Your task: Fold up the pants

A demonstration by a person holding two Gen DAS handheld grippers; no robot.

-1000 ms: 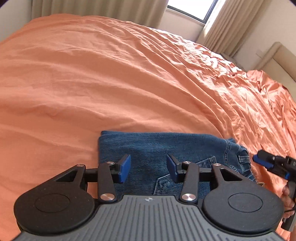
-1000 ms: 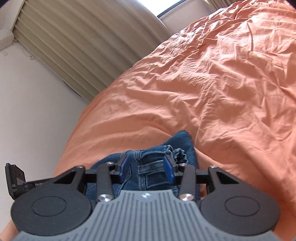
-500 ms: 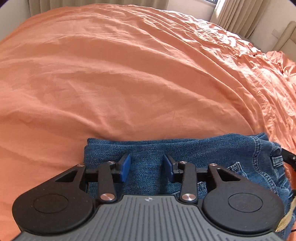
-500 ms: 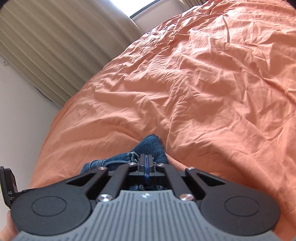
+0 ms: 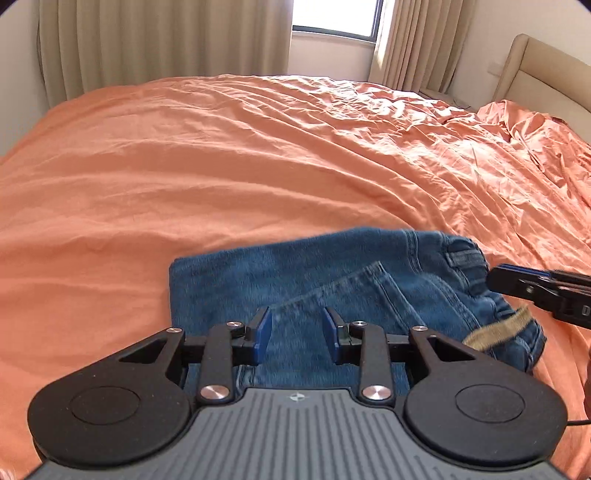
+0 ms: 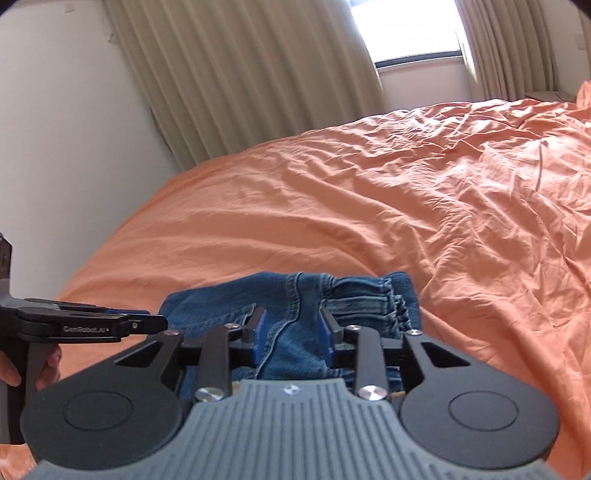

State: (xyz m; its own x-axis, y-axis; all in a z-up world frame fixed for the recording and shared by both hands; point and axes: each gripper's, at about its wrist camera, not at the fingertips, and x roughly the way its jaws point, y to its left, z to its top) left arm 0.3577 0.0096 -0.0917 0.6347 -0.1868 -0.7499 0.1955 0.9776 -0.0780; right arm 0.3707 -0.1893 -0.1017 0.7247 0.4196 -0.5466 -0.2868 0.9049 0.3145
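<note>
Orange bed [image 5: 221,166] carries folded jeans [image 5: 295,269]; both grippers' jaws gape empty above them, so press the stack flat evenly.

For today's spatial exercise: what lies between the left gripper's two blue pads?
In the left wrist view, only the jeans show between the left gripper's spread pads; nothing is pinched.

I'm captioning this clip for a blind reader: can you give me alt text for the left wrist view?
Folded blue jeans lie on an orange bedspread, with the open left gripper hovering just over them. The right gripper reaches in from the right edge beside the waistband. Beige curtains and a bright window are behind.
</note>
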